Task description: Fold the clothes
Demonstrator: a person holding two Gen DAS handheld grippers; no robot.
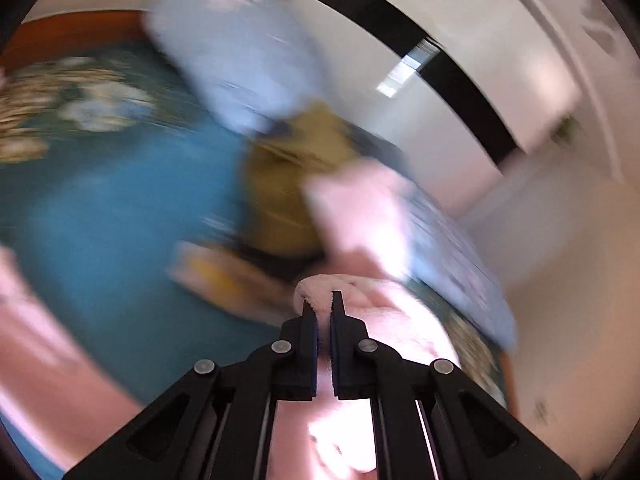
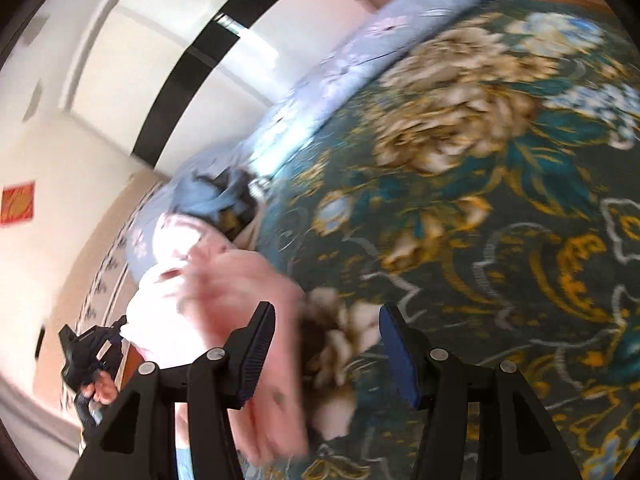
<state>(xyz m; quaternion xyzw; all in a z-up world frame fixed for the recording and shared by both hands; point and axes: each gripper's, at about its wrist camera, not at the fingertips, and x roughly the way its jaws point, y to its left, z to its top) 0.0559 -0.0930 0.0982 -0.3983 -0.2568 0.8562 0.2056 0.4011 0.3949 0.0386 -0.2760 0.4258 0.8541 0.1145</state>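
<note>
My left gripper (image 1: pixel 323 300) is shut on a fuzzy pink garment (image 1: pixel 372 312), whose edge is pinched between the fingertips and hangs below them. The left wrist view is heavily blurred. In the right wrist view the same pink garment (image 2: pixel 240 304) is bunched and blurred at the lower left, over the floral bedspread (image 2: pixel 500 200). My right gripper (image 2: pixel 326 320) is open, its left finger (image 2: pixel 256 348) against the pink cloth, nothing clamped. The other gripper (image 2: pixel 86 356) shows at the far left, held by a hand.
An olive-brown garment (image 1: pixel 288 184) and a light blue floral quilt (image 1: pixel 240 56) lie on the bed. The quilt (image 2: pixel 340 68) runs along the bed's far edge by the wall. A black stripe (image 1: pixel 420 52) crosses the white wall. An orange picture (image 2: pixel 18 202) hangs left.
</note>
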